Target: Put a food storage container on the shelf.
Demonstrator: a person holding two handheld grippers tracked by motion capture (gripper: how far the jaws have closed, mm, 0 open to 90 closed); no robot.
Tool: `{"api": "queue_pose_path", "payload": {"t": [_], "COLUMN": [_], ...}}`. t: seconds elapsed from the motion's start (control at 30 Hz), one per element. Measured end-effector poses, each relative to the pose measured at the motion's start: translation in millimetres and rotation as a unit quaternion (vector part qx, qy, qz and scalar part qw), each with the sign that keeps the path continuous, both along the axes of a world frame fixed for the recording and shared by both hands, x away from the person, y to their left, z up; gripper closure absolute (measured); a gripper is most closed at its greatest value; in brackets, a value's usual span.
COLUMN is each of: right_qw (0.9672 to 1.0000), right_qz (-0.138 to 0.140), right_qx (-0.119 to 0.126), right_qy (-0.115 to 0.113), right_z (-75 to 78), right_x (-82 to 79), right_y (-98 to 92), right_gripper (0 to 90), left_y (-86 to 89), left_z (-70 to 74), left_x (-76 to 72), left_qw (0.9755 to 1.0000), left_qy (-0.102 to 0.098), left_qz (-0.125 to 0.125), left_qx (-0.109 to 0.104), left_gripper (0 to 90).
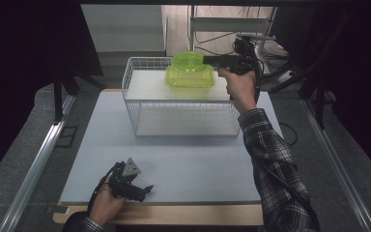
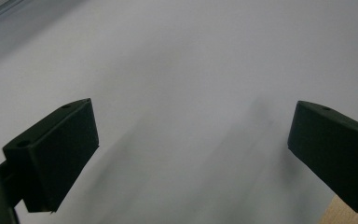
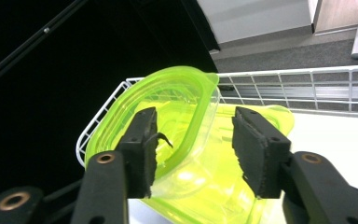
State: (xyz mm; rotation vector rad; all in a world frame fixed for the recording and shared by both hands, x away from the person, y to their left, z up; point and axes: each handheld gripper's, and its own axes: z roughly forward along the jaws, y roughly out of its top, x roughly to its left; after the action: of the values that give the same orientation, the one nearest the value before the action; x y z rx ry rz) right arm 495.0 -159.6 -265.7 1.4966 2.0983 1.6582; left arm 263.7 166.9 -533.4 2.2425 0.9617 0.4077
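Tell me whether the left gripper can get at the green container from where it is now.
Probably not: the left gripper rests near the table's near edge, while the green container sits atop the wire basket, where the right gripper is.

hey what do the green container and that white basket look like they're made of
Green container: looks like translucent plastic with a glossy finish; light passes through its walls and highlights glint on it.
White basket: looks like wire, probably metal with a white coating; its walls are a thin open grid. Whether the coating is paint or plastic, I can't tell.
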Motion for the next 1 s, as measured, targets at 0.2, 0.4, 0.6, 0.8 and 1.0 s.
{"api": "queue_pose_path", "payload": {"t": [0.2, 0.4, 0.6, 0.8, 1.0], "right_qw": [0.9998, 0.9992, 0.9982, 0.9969, 0.9945], "right_qz": [0.02, 0.036, 0.051, 0.064, 0.077], "right_qx": [-0.004, -0.014, -0.021, -0.032, -0.056], "right_qy": [-0.003, -0.014, -0.023, -0.033, -0.044], "right_z": [-2.0, -3.8, -6.4, -13.3, -24.4], "right_x": [-6.2, -15.4, -24.7, -35.5, -47.9], "right_y": [-3.2, -3.1, -3.9, -6.9, -8.2], "right_gripper": [42.3, 37.7, 32.9, 27.9, 21.8], "left_y": [0.2, 0.0, 0.0, -0.1, -0.2], "left_z": [0.3, 0.3, 0.2, 0.0, 0.1], "left_x": [0.1, -0.1, 0.0, 0.0, -0.1], "left_qw": [1.0, 1.0, 1.0, 1.0, 1.0], "left_qy": [0.001, 0.003, 0.002, 0.002, 0.003], "left_qz": [0.0, 0.001, 0.0, 0.0, -0.001], "left_qx": [-0.002, -0.003, -0.001, -0.001, 0.001], "left_gripper": [1.5, 1.5, 1.4, 1.4, 1.4]}}
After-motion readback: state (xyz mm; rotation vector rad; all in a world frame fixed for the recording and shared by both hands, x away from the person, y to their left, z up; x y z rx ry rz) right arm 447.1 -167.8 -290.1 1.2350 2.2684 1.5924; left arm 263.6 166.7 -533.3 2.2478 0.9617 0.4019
